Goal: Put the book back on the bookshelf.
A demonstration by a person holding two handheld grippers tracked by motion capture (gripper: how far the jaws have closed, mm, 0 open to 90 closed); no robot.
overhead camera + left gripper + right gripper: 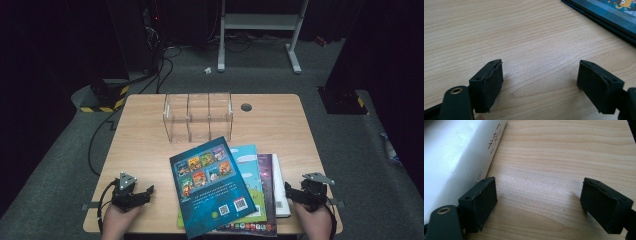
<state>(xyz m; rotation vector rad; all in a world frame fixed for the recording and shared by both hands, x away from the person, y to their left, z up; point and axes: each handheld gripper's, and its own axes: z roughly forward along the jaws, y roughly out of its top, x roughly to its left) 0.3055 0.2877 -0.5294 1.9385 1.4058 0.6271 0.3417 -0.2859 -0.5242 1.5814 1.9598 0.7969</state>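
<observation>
Books (227, 192) lie in a fanned stack at the near edge of the tabletop (145, 150), in front of the clear three-bay organizer (198, 116) that stands toward the far side. The dark blue book (207, 185) tops the stack, skewed so that one corner hangs past the near edge; below it show a light blue and green book (252, 175), a purple one (266, 172) and a white-spined one (281, 187).

The left hand-held gripper (147, 191) rests on bare wood left of the stack, its jaws spread with nothing between them; the left gripper view shows the dark blue book's edge (609, 18) off to one side. The right hand-held gripper (289, 190) sits at the stack's right flank, jaws likewise spread and empty. In the right gripper view, one pad (482, 202) is just beside the white-spined book (456, 155); whether it touches, I cannot tell.

The likely trouble is the overhang. A nudge from either side could push the dark blue book further off the near edge and onto the floor. A thin, flat cover gives open jaws little to bite, so a pad sliding under one edge may catch two covers at once, or shove the whole fan sideways. Glossy covers may also slip in a one-sided pinch, letting a lifted book sag and swing. Carried toward the organizer, a tilted book could strike its thin walls and tip or push it back.
</observation>
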